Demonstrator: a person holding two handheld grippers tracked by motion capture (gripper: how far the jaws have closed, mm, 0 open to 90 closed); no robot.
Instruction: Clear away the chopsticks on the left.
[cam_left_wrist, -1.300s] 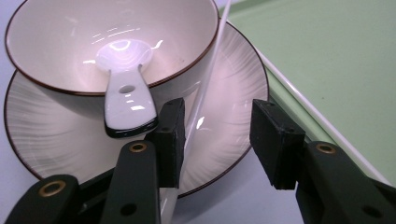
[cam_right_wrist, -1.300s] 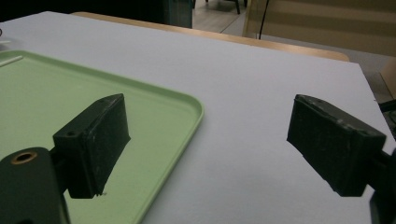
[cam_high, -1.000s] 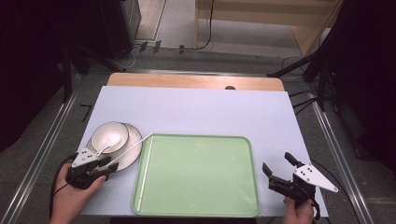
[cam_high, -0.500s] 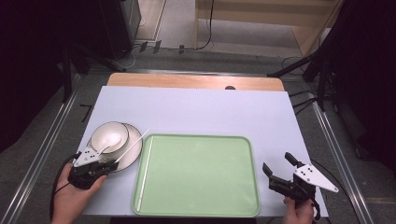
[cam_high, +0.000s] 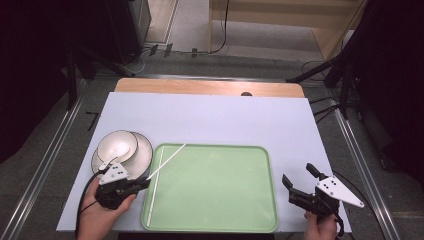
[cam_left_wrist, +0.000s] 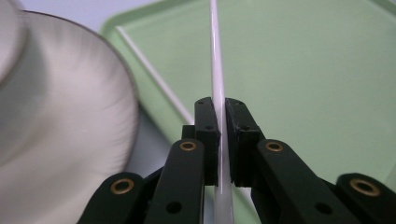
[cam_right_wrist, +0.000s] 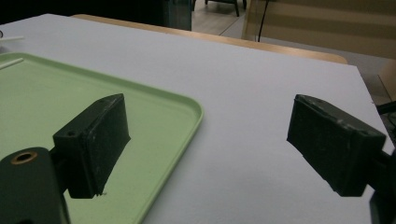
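we take the green tray as our landmark. the left gripper sits just off the tray's left edge, near its front corner, held in the person's left hand. its jaws are clamped on a thin white chopstick; they have just been closing, and in the left gripper view the white rod runs straight up between the two black pads, which press it from both sides. from the high view this chopstick slants up and to the right from the gripper, over the tray's left part, with its far tip near the tray's back rim. we cannot tell whether that tip touches the tray.

a second chopstick lies flat inside the tray, along its left rim, running front to back. in the left gripper view it shows as a pale line on the green floor beside the held one.

left of the tray's back-left corner, on the pale table, stands a plate with a bowl on it; the plate's edge is just beside the tray.

the right gripper rests off the tray's front-right corner, in the right hand. its jaws stand wide apart with nothing between them, and in the right gripper view we see the tray's rim between the two pads.
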